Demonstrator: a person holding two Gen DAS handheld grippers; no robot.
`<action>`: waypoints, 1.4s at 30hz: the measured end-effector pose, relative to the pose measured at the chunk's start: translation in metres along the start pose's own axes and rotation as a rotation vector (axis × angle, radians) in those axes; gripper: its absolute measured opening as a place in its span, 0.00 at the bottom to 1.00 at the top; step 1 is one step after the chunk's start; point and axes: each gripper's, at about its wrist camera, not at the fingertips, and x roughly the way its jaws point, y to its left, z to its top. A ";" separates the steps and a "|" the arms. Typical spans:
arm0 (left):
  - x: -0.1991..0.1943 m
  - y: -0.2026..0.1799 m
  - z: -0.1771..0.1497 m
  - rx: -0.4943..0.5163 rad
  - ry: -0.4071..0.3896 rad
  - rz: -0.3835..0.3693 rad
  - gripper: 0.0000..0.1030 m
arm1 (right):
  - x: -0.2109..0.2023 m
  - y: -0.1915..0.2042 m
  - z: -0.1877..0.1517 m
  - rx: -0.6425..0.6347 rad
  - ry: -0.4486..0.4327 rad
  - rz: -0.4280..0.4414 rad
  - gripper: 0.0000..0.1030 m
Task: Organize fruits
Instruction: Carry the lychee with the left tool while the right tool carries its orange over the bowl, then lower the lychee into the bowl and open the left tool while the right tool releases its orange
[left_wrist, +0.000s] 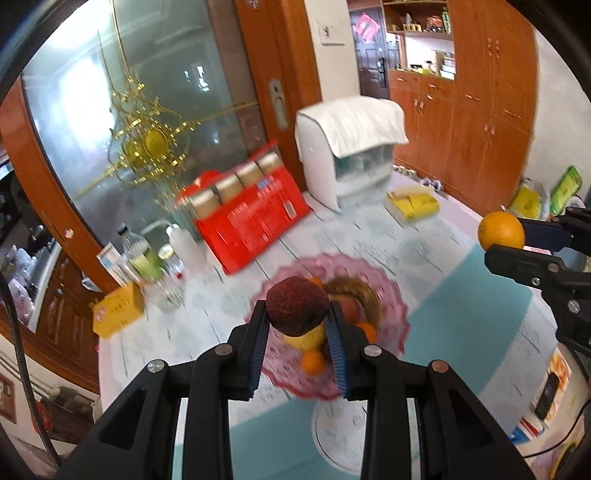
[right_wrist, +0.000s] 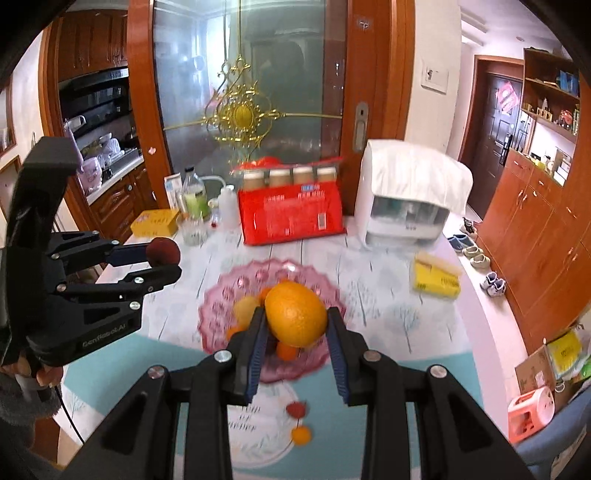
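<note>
Both grippers were pinching fruit up in the air. One, the left gripper, squeezed a dark red fruit between its blue pads. Its partner, the right gripper, squeezed a big orange the same way. Below them sat the pink glass plate on the surface, with a few more small fruits in it. Two little fruits lay on a white plate closer in.

Only the tips of the pads seemed to touch each fruit, and round fruit is slippery. A shake or a quick turn could have made one pop out. It would likely have fallen on the pink glass plate, and that could have chipped the glass or bumped the other fruit out. A rolling orange could also have gone off the surface and onto the floor.
</note>
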 end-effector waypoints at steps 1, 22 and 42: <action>0.003 0.002 0.006 -0.002 -0.004 0.010 0.29 | 0.004 -0.002 0.006 0.005 0.000 0.003 0.31; 0.212 0.041 -0.021 -0.247 0.309 0.025 0.29 | 0.235 -0.022 0.009 0.150 0.300 0.117 0.31; 0.260 0.044 -0.033 -0.262 0.352 0.038 0.62 | 0.296 -0.014 -0.007 0.098 0.359 0.108 0.33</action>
